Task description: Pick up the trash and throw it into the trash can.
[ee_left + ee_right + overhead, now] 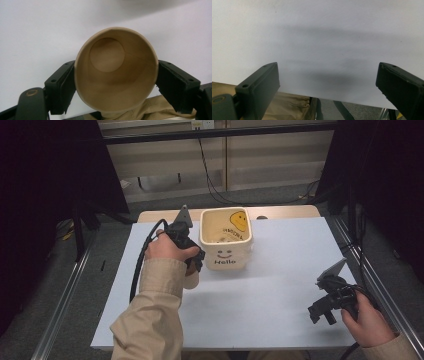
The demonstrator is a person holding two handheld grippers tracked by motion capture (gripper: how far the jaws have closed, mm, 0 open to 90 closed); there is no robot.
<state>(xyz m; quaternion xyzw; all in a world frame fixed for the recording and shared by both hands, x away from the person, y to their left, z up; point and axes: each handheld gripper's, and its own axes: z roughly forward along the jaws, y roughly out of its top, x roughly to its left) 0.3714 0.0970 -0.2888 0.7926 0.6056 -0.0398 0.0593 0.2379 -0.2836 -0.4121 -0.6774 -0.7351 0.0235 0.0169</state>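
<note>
Now the left gripper [116,75] is clamped on the paper cup [116,72] between its pads – the carry step, I judge – needing a steady move over the nearby bin [226,240]; the right gripper [328,82] gapes idle.

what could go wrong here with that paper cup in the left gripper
1. The left hand-held gripper squeezes the thin paper cup by its sides; its rim already looks slightly oval, so a firmer pinch might crush it.
2. The grip is on smooth walls, so the cup could slip out.
3. The cream container stands right beside the left hand; a sideways swing might knock it.
</note>
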